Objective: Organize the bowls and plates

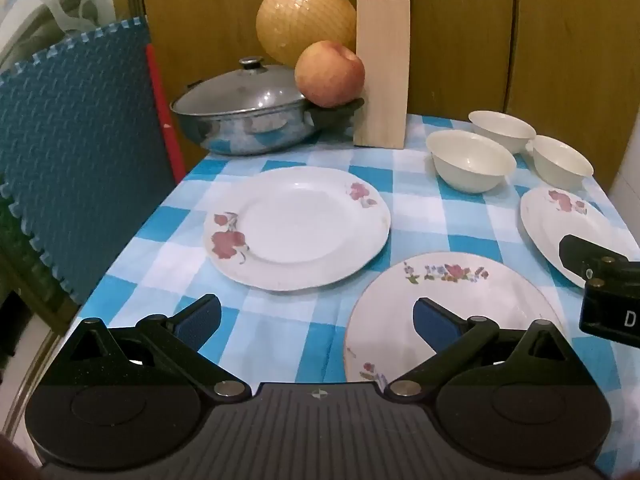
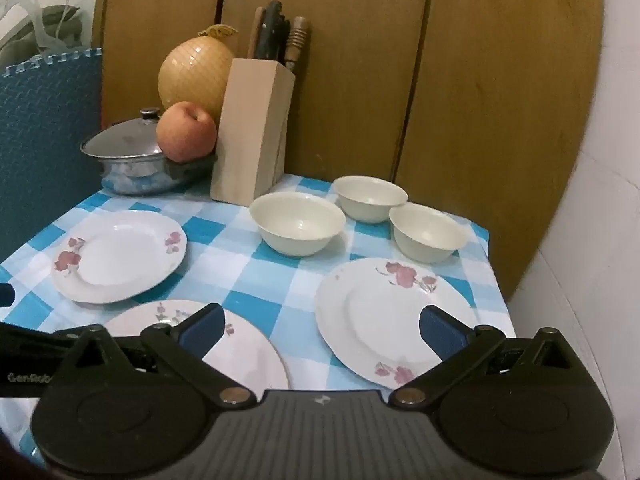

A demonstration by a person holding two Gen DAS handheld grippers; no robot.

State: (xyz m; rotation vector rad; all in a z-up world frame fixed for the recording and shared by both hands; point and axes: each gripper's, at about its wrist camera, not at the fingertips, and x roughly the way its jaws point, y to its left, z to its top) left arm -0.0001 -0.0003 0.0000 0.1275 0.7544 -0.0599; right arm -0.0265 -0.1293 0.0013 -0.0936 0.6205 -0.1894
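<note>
Three flowered white plates lie on the blue checked tablecloth: one at the left (image 1: pixel 298 226) (image 2: pixel 120 256), one at the near middle (image 1: pixel 452 312) (image 2: pixel 244 352), one at the right (image 1: pixel 560 228) (image 2: pixel 394 312). Three cream bowls stand behind them: a large one (image 1: pixel 470 160) (image 2: pixel 298 222) and two smaller ones (image 1: pixel 502 128) (image 1: pixel 562 164) (image 2: pixel 370 196) (image 2: pixel 428 230). My left gripper (image 1: pixel 316 320) is open and empty above the near table, between the left and middle plates. My right gripper (image 2: pixel 320 328) is open and empty above the near edge of the right plate; part of it shows in the left wrist view (image 1: pixel 600 280).
A lidded steel pot (image 1: pixel 248 112) (image 2: pixel 132 160) stands at the back left with an apple (image 1: pixel 330 74) (image 2: pixel 186 132) on its handle. A pomelo (image 1: pixel 304 20) (image 2: pixel 196 76) and a wooden knife block (image 1: pixel 382 72) (image 2: pixel 252 132) stand behind. A blue foam mat (image 1: pixel 76 148) borders the left side.
</note>
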